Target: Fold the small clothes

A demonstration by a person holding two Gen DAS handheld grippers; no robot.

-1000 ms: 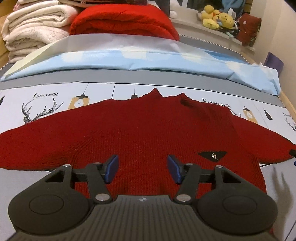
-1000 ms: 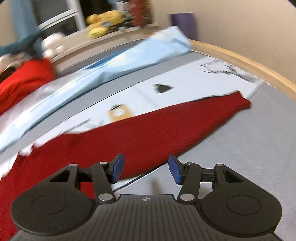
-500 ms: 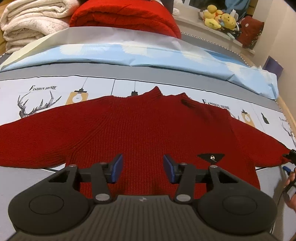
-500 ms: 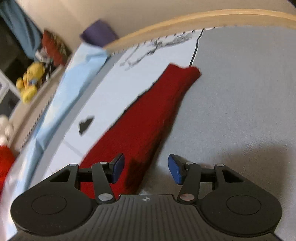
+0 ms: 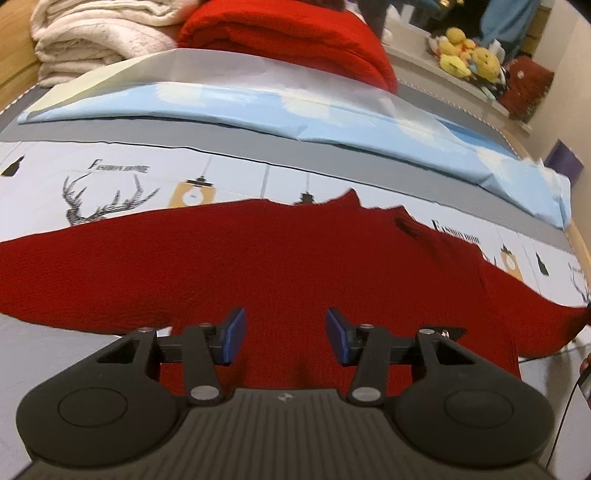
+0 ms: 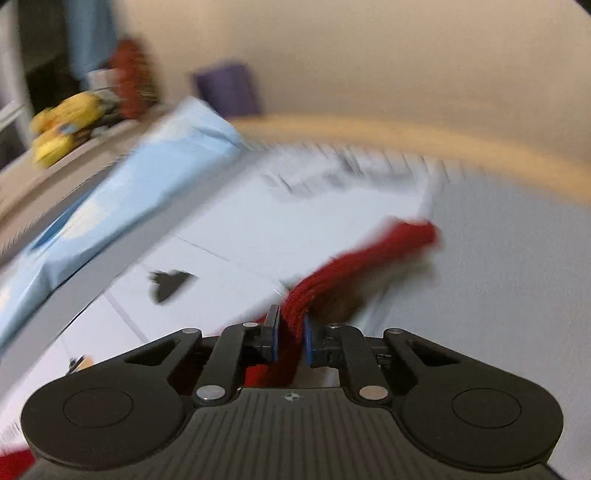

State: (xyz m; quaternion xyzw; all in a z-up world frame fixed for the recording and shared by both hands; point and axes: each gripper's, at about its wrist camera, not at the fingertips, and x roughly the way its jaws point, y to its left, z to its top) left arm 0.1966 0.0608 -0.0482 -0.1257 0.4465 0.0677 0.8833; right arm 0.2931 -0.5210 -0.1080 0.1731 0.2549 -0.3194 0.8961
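Note:
A red knit sweater [image 5: 288, 266] lies flat on the bed, neck away from me, both sleeves spread out sideways. My left gripper [image 5: 284, 334] is open and empty, hovering over the sweater's lower body. My right gripper [image 6: 290, 338] is shut on the sweater's right sleeve [image 6: 354, 266]; the sleeve bunches up between the blue pads, its cuff end lifted and pointing away. The right wrist view is blurred by motion.
A printed grey and white sheet [image 5: 122, 173] covers the bed. A folded light blue sheet [image 5: 258, 107] lies behind the sweater, with a red blanket [image 5: 288, 33] and cream blankets [image 5: 96, 37] beyond. Plush toys [image 5: 469, 59] sit on a ledge. The wooden bed edge [image 6: 443, 136] curves at right.
My right gripper has closed on the right sleeve and lifted it off the bed. My left gripper has moved slightly lower and nearer over the sweater, still open.

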